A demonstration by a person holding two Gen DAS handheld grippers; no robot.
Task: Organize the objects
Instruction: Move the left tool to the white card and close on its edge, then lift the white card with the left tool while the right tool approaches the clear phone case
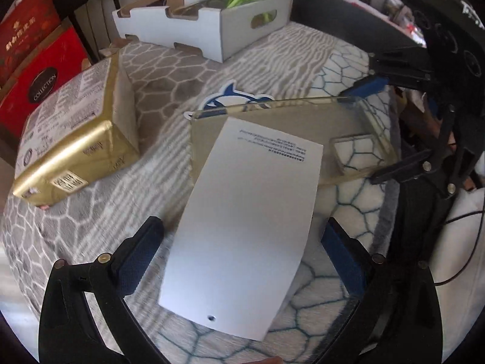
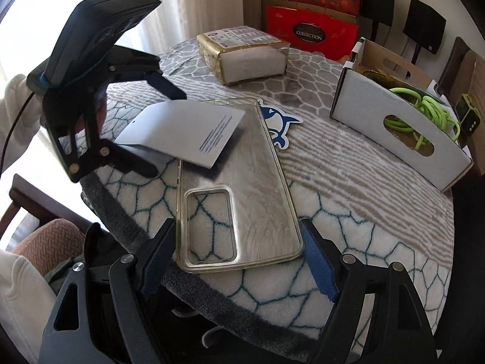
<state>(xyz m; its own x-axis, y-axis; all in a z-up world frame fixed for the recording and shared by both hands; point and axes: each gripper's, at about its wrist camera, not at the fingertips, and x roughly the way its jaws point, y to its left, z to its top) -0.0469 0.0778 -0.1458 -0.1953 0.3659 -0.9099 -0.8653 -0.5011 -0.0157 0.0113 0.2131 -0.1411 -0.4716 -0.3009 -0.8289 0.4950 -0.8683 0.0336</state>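
Home, curtain (image 2: 169, 3), gift boxes (image 2: 309, 30) (stacked)

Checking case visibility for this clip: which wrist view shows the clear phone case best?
The right wrist view: the clear phone case lies nearly whole, camera cutout visible, between the right gripper fingers. In the left wrist view the case is largely hidden behind the white card.

Counter (image 2: 348, 182), covered in patterned fleece: gold packet (image 2: 242, 51), white tray (image 2: 400, 139) with green cable (image 2: 430, 112), shark sticker (image 2: 280, 124).

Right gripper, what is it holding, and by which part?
The clear phone case: the right gripper clamps its two long edges at the camera-cutout end.
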